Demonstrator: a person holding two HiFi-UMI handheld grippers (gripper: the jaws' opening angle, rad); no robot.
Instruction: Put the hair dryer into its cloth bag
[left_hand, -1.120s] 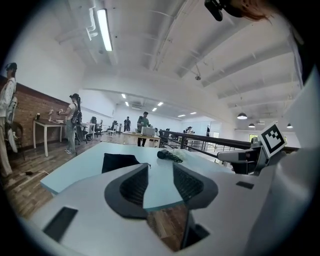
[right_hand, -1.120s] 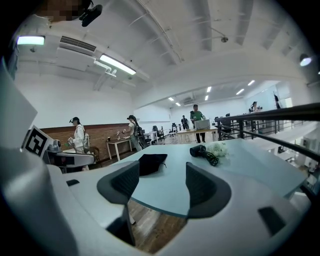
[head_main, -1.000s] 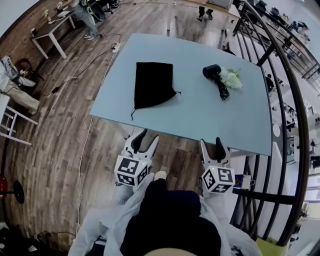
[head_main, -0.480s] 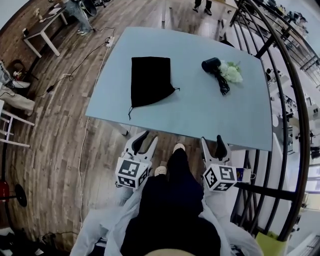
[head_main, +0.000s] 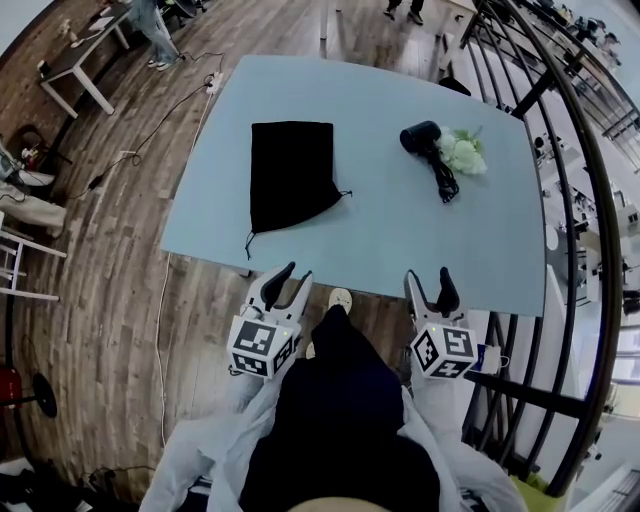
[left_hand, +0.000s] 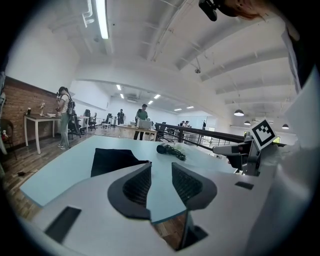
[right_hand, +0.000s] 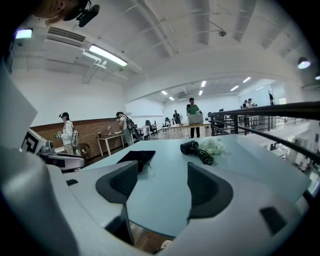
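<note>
Head view puts the left tongs (head_main: 297, 275) and the right tongs (head_main: 428, 278) just short of the counter (head_main: 400, 235), nearer to its near edge than a second ago: the person has stepped in. Nothing on the counter has shifted. The cloth bag (head_main: 290, 175) lies flat on the left half, a drawstring trailing toward the near edge. The hair dryer (head_main: 422, 138) lies at the far right, touching a small bunch of white flowers (head_main: 465, 155), with its dark cord (head_main: 443, 182) bunched on the near side. Bag and dryer lie well apart.

Left gripper view shows the left tongs spread, with only the counter's surface visible through the gap. They have drawn in somewhat within the last second but stand apart. Right gripper view shows the right tongs spread wider, having just been opening, and nothing sits between them either. The dryer lies far ahead, roughly in line with that gap.

By the look of it the task proper is not yet begun. This reads as the approach, with the right tongs readying for the dryer and the left probably meant for the bag. Both things seem out of reach from here.
</note>
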